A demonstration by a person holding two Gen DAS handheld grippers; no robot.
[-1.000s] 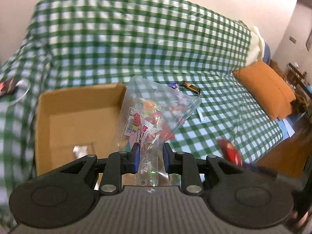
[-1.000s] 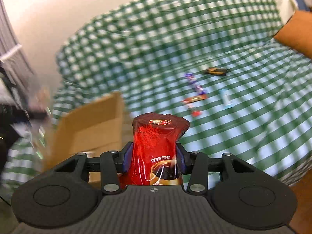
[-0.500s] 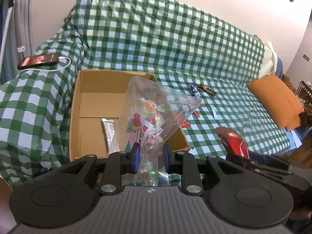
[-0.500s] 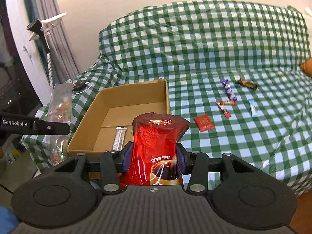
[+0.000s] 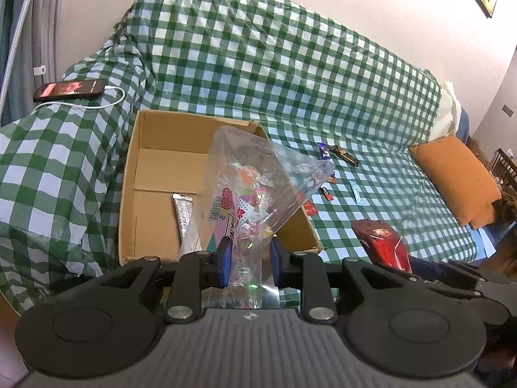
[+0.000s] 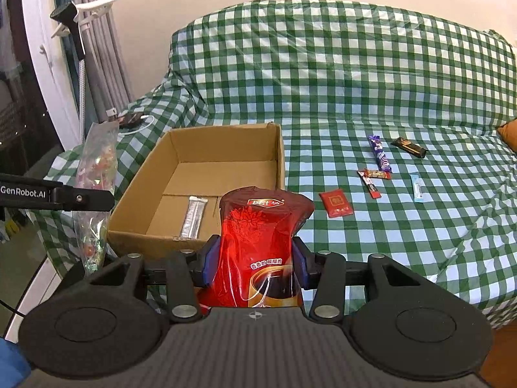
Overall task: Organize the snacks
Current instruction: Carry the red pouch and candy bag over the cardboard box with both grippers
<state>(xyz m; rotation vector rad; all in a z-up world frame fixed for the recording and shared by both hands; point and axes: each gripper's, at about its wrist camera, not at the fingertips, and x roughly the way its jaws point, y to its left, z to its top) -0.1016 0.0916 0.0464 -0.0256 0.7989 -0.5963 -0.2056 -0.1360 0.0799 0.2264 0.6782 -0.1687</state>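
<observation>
**Both grippers loaded, box ahead on the sofa**

Far left, I see a phone with a white cable lying on the checked cover over the sofa arm. Next to it, on the seat, sits the open cardboard box, and a single silver snack stick lies flat on its floor.

My left gripper is clamped on a clear bag of candies; the blue pads pinch its lower part and the rest of the bag stands up in front of the box's near wall. From the right wrist view that same bag hangs at the left, just outside the box's near-left corner.

My right gripper is closed on a red pouch, both pads pressed into its sides, held upright just short of the box's near edge.

Right of the box, loose snacks lie on the seat: a small red packet nearest the box, then a red stick, a purple bar, a dark bar and a pale blue stick. Far right rests an orange cushion.
</observation>
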